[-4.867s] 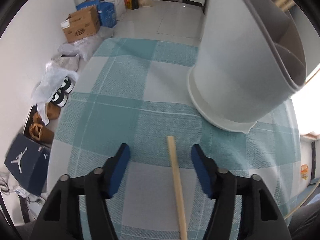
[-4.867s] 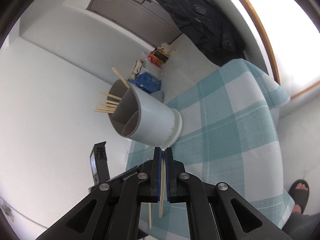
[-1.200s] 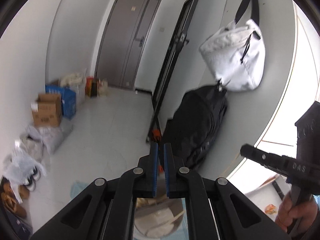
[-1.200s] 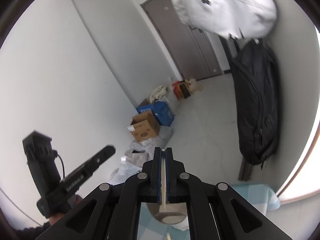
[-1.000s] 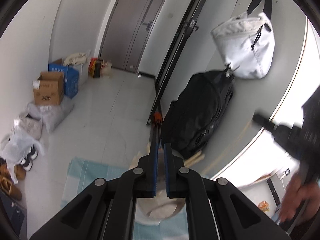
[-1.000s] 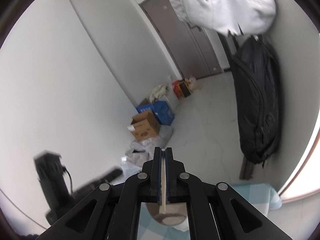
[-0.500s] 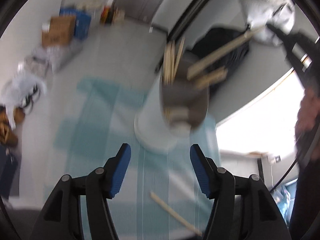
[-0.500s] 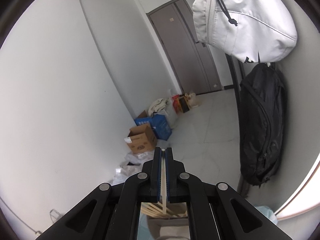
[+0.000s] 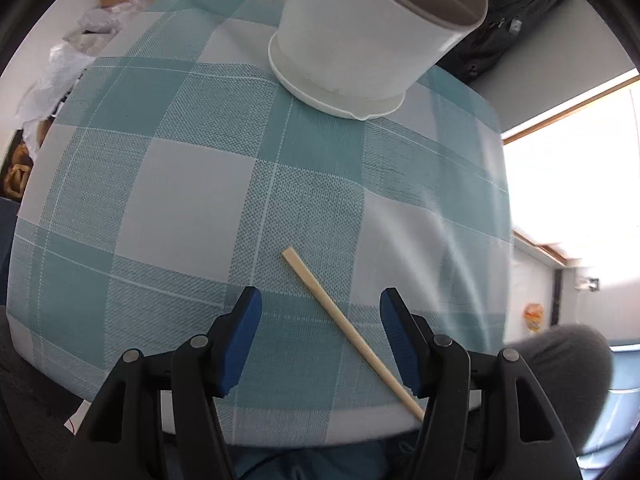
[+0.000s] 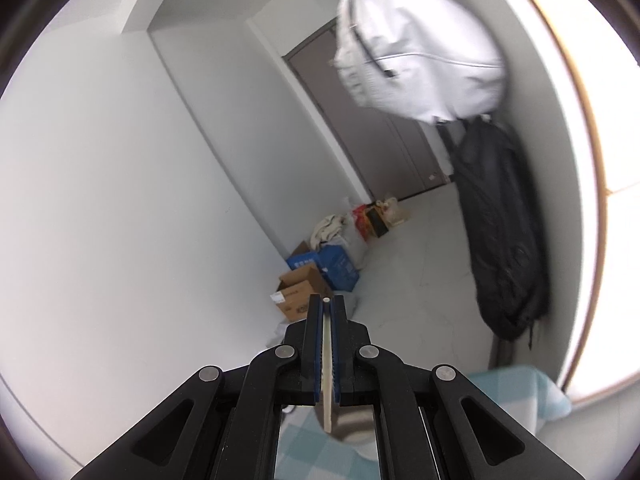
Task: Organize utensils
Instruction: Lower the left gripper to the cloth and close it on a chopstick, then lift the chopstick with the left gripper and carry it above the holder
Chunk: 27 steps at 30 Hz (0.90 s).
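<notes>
Since the frames of a second ago, our left gripper (image 9: 320, 320) has swung from facing the doorway to pointing steeply down at the table, and its jaws have just been opening; they now stand about half spread, blue pads clear of everything. Between them, on the teal-and-white checked tablecloth (image 9: 180, 208), lies a pale wooden chopstick (image 9: 348, 328), running diagonally from its blunt end ahead of the pads back under the right-hand finger. We cannot tell whether that finger touches it; the pads do not. Beyond it stands the white round plastic utensil holder (image 9: 352, 48) with a grey divided inside, well apart from the loose stick.

Our right gripper (image 10: 327, 308) is clamped tight on a second pale wooden chopstick (image 10: 328, 380), held upright between its pads, the top end just showing at the fingertips and the lower end hanging below. This gripper points nearly level across the room. Beneath it, blurred, we make out the holder's rim and a corner of the checked cloth.
</notes>
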Available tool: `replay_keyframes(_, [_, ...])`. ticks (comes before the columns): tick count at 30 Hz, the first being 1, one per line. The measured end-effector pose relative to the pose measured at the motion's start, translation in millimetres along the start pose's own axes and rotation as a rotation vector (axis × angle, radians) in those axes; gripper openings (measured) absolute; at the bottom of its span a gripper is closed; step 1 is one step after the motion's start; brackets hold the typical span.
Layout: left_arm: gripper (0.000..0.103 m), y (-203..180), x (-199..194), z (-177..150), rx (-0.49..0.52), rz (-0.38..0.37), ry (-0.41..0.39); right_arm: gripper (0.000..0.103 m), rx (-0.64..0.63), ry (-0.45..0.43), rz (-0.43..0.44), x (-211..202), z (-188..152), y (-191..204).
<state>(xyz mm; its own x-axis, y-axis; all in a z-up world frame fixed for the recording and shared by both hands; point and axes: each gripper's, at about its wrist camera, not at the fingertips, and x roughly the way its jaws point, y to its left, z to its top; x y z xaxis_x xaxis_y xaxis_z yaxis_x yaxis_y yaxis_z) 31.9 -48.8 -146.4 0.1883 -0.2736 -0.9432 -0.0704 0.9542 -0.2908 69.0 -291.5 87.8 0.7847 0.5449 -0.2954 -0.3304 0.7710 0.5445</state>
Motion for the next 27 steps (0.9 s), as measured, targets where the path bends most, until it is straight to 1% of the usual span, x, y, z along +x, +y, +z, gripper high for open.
replay_keyframes(3, [0.053, -15.3, 4.7, -1.7, 0.022, 0.092, -0.017, 0.003, 0.038, -0.001, -0.008, -16.8, -10.6, -12.4])
replay_keyframes(4, [0.045, -21.4, 5.7, -1.3, 0.039, 0.133, -0.019, 0.003, 0.049, 0.000, -0.010, -21.3, -13.6, -16.2])
replay_keyframes(5, [0.025, -24.9, 7.3, -1.8, 0.052, 0.151, -0.023, 0.003, 0.056, 0.001, -0.010, -25.1, -16.7, -19.0])
replay_keyframes(6, [0.019, -30.1, 8.9, -2.4, 0.065, 0.177, -0.023, 0.003, 0.059, 0.000, -0.013, -28.6, -19.6, -21.7])
replay_keyframes(7, [0.015, -35.3, 10.2, -1.1, 0.075, 0.200, -0.025, 0.003, 0.062, -0.002, -0.015, -32.3, -21.2, -23.5])
replay_keyframes(8, [0.011, -38.3, 10.9, -0.6, 0.082, 0.197, -0.029, 0.003, 0.068, -0.001, -0.016, -35.4, -24.5, -25.0])
replay_keyframes(10, [0.006, -44.1, 11.4, 1.1, 0.102, 0.208, -0.044, 0.003, 0.079, 0.002, -0.013, -40.6, -29.8, -29.8])
replay_keyframes(13, [0.003, -50.1, 12.7, 5.4, 0.129, 0.207, -0.064, 0.003, 0.093, 0.004, -0.016, -49.2, -37.7, -38.2])
replay_keyframes(14, [0.002, -52.7, 11.3, 7.0, 0.124, 0.196, -0.072, 0.003, 0.100, 0.007, -0.017, -50.9, -39.8, -40.6])
replay_keyframes(16, [0.002, -46.0, 3.6, 13.0, 0.121, 0.165, -0.101, 0.003, 0.114, 0.013, -0.020, -53.6, -43.3, -44.6])
replay_keyframes(18, [0.002, -36.3, -15.3, 12.1, 0.131, 0.139, -0.163, 0.003, 0.126, 0.015, -0.020, -57.6, -47.4, -47.1])
replay_keyframes(22, [0.002, -42.1, -52.3, 15.7, 0.157, 0.086, -0.284, 0.003, 0.121, 0.019, -0.013, -58.7, -49.3, -43.2])
replay_keyframes(24, [0.002, -45.8, -74.7, 16.2, 0.172, 0.051, -0.357, 0.003, 0.109, 0.023, -0.008, -56.2, -47.4, -38.6])
replay_keyframes(25, [0.002, -48.3, -89.7, 15.4, 0.186, 0.040, -0.408, 0.003, 0.096, 0.026, -0.006, -54.8, -46.0, -34.7])
replay_keyframes(27, [0.001, -51.2, -108.7, 10.3, 0.203, 0.012, -0.475, 0.003, 0.072, 0.033, -0.001, -54.4, -45.4, -27.8])
